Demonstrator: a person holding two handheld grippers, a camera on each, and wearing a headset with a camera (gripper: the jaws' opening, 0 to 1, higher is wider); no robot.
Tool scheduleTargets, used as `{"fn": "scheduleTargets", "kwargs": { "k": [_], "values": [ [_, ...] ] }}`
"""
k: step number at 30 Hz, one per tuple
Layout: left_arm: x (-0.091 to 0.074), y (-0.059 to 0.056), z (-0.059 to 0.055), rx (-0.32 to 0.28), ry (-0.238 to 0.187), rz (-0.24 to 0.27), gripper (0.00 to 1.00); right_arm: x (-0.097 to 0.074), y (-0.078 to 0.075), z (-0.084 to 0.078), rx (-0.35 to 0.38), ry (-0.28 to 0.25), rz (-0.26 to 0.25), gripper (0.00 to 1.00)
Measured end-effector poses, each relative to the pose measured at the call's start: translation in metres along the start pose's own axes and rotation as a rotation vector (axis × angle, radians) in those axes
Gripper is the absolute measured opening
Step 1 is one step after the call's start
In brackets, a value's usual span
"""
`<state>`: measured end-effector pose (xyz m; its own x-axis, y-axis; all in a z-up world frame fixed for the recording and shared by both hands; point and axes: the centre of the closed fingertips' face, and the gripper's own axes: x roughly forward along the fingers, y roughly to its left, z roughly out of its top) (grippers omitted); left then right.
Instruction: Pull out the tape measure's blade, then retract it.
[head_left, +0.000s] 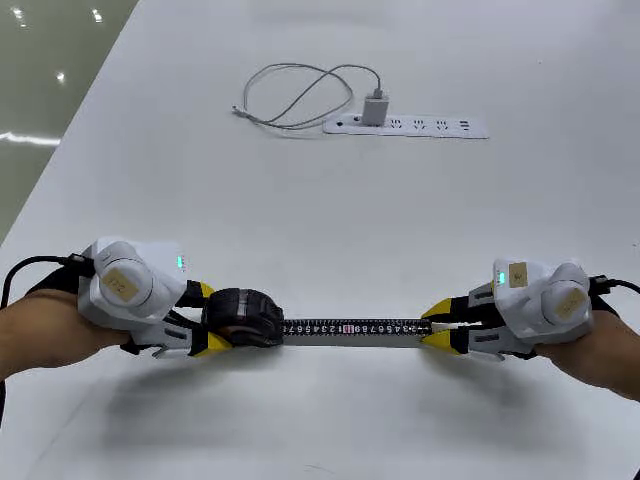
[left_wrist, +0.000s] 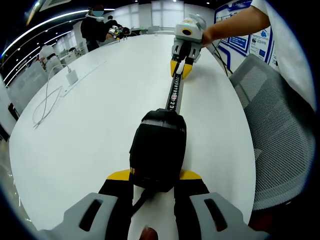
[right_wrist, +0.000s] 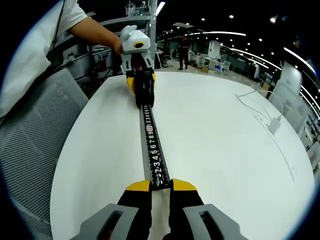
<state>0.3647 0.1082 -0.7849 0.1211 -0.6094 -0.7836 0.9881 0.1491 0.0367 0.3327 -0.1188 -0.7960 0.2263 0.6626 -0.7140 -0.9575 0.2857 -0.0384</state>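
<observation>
A black tape measure case (head_left: 243, 317) lies on the white table, held between the yellow-tipped jaws of my left gripper (head_left: 207, 318), which is shut on it. In the left gripper view the case (left_wrist: 158, 147) sits just ahead of that gripper (left_wrist: 156, 175). The dark numbered blade (head_left: 355, 328) runs out to the right along the table. My right gripper (head_left: 438, 324) is shut on the blade's end. From the right gripper view the blade (right_wrist: 151, 145) stretches away from my right gripper (right_wrist: 160, 187) to the case (right_wrist: 144, 86).
A white power strip (head_left: 410, 125) with a plugged charger (head_left: 375, 106) and looped white cable (head_left: 290, 95) lies at the far middle of the table. A mesh chair (left_wrist: 272, 130) stands beside the table edge. People stand far off in the room.
</observation>
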Motion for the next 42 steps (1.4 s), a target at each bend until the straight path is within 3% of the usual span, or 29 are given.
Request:
{"fn": "scheduleTargets", "kwargs": {
  "k": [42],
  "values": [
    [0.001, 0.0, 0.001, 0.008, 0.008, -0.001, 0.26, -0.035, -0.005, -0.039, 0.02, 0.081, -0.022, 0.08]
  ]
}}
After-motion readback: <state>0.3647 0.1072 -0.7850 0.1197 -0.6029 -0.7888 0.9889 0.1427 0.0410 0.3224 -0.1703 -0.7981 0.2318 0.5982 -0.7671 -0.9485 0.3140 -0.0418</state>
